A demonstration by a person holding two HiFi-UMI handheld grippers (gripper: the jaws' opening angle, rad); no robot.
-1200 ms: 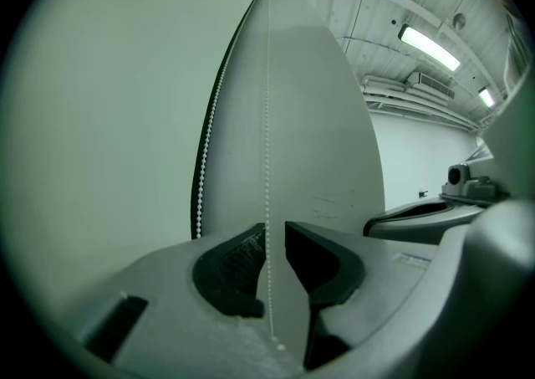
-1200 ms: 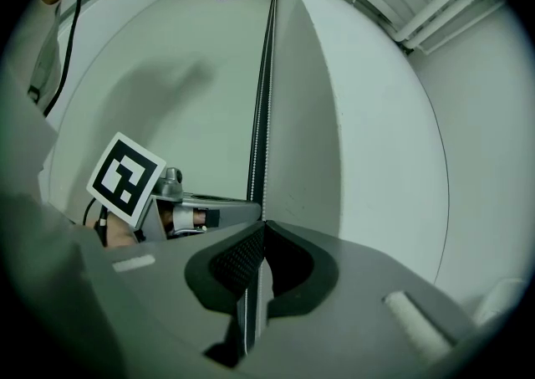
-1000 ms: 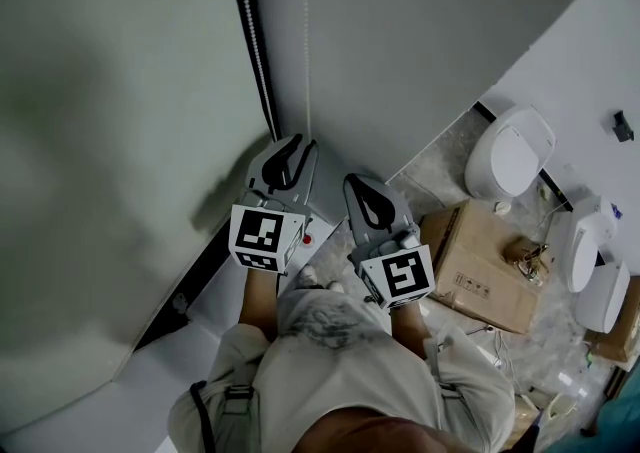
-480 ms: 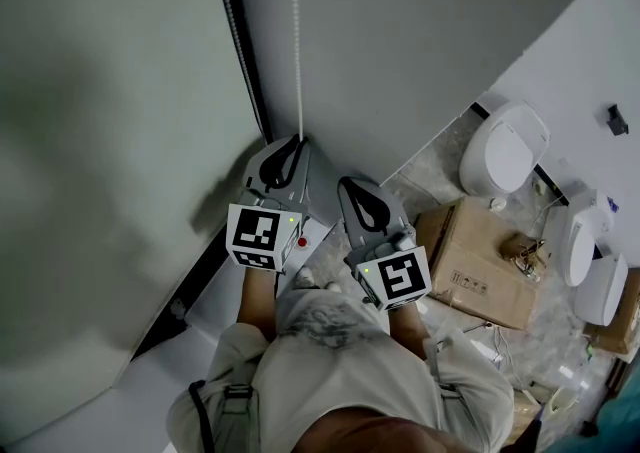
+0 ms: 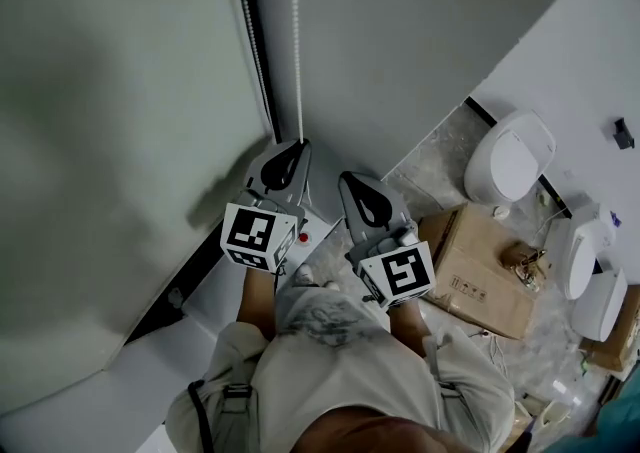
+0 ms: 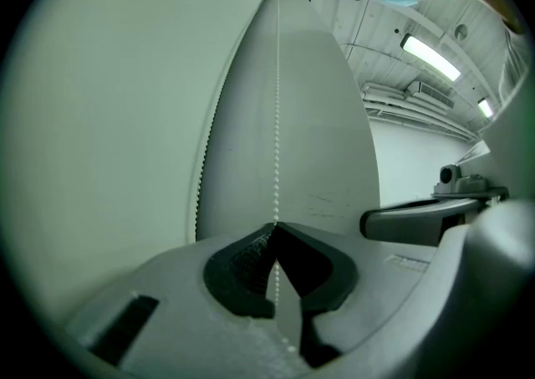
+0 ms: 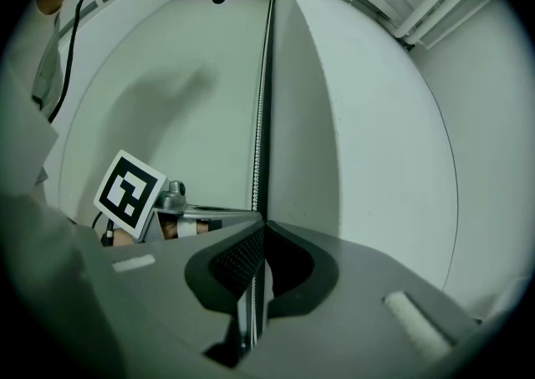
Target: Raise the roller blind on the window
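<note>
The roller blind [image 5: 110, 141] fills the left of the head view as a plain pale sheet. Its top and its roller are cut off by the picture's edge, so how far it is drawn cannot be told. A dark frame strip [image 5: 258, 61] runs down its right side, and one strand of the bead chain [image 6: 277, 110] lies against that strip until it passes out of sight behind the left claw [image 6: 274, 227].

The other strand hangs free of the grey wall [image 5: 400, 51] and drops straight into the left claw. That claw's jaws have just been closing, and their tips now meet on the chain, with beads showing again in the slot behind them. The right claw [image 7: 263, 224] sits just beside the left one and a little lower. Its tips are together too, with beads visible in the gap behind them, so it grips the chain as well. The stretch of chain between the two claws is hidden in the head view by the claws' own bodies.

Both of the person's hands are largely covered by the marker cubes [image 5: 258, 234], and the pale shirt [image 5: 340, 361] blocks the floor straight below. To the right, on the marbled floor [image 5: 440, 156], stand a white toilet [image 5: 510, 156], a cardboard box [image 5: 480, 261] and a second white fixture [image 5: 585, 256] that is partly cut off and hard to identify.
</note>
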